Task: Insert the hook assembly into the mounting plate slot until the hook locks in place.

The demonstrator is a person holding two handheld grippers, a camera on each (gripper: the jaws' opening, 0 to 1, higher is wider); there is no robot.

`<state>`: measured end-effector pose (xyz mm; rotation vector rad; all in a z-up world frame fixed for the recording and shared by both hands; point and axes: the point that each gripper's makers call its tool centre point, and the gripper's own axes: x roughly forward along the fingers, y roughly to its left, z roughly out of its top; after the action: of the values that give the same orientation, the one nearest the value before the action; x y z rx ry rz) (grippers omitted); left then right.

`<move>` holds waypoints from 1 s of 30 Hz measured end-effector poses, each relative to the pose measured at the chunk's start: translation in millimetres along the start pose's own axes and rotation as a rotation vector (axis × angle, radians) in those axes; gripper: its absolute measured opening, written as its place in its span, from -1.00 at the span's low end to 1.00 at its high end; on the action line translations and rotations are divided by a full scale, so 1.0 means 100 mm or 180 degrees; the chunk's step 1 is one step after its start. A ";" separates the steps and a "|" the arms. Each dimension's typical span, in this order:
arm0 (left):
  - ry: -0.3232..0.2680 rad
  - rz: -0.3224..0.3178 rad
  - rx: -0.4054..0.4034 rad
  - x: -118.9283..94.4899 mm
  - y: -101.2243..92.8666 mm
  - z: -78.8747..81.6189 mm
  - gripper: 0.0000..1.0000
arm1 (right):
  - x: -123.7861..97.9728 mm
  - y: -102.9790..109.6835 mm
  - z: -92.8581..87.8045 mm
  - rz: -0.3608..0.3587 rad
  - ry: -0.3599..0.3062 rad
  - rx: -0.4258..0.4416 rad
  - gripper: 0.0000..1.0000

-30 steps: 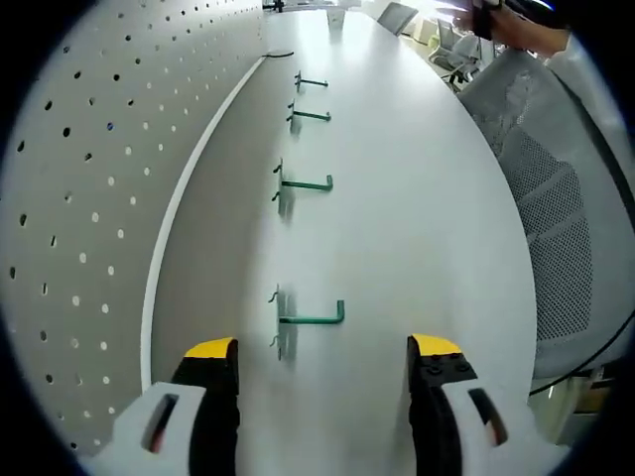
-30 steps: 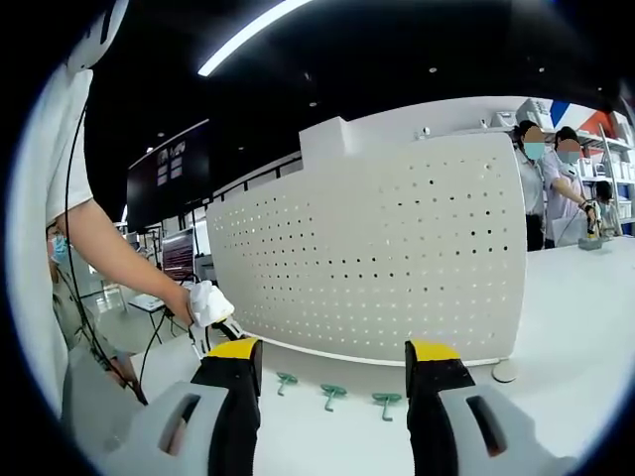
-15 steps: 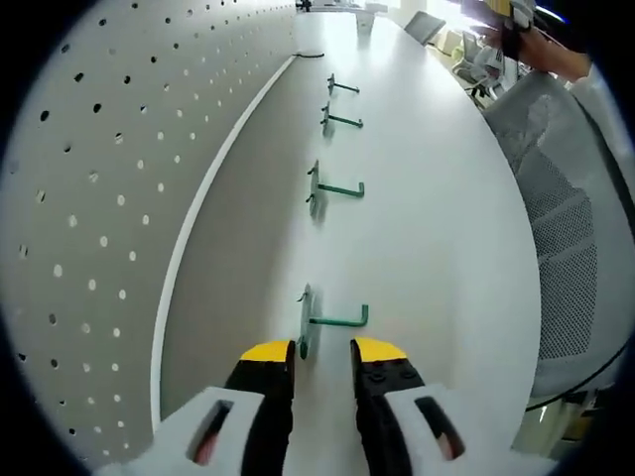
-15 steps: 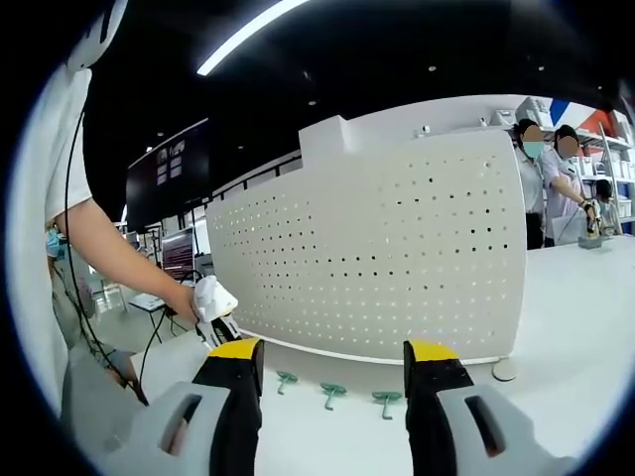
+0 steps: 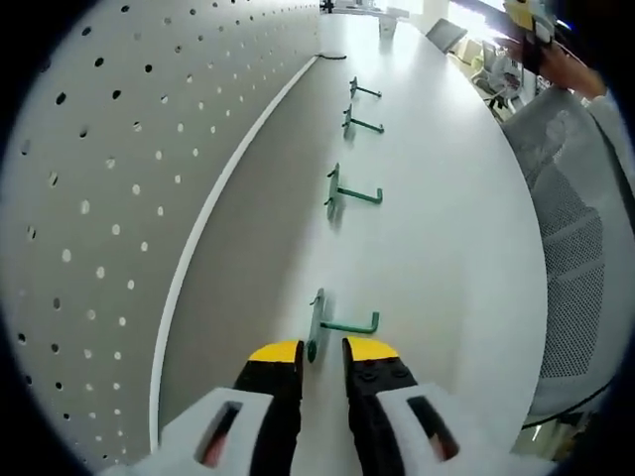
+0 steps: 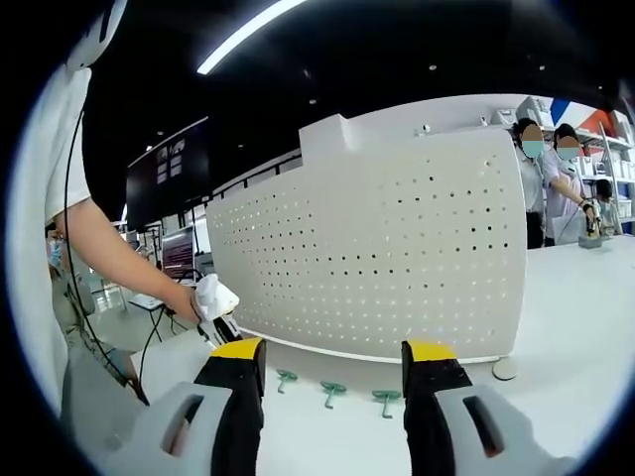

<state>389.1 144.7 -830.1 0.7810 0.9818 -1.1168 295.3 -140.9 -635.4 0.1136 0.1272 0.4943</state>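
While left claw (image 5: 321, 349) pinches hook (image 5: 342, 325), tabletop (image 5: 446, 248) lies open.

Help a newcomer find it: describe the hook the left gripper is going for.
A white pegboard stands along the table, and four green hooks lie in a row beside it. The target hook is the one nearest the left gripper, its flat end just ahead of the nearly closed jaws.

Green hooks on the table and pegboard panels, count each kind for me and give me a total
Green hooks: 4
White pegboard: 1
Total: 5
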 end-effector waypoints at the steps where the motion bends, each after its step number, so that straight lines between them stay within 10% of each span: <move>1: -0.0016 0.0013 -0.0015 0.00 0.00 0.01 -0.69 | 0.00 0.00 0.00 -0.0001 0.0007 -0.0005 0.05; 30: -0.0132 0.0331 -0.0009 0.01 0.06 0.03 -0.94 | -0.02 -0.06 -0.02 -0.0064 0.0022 0.0011 0.04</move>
<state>396.0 143.4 -829.5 0.7948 0.8979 -1.0377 296.5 -146.8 -638.1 0.1138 0.1359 0.4745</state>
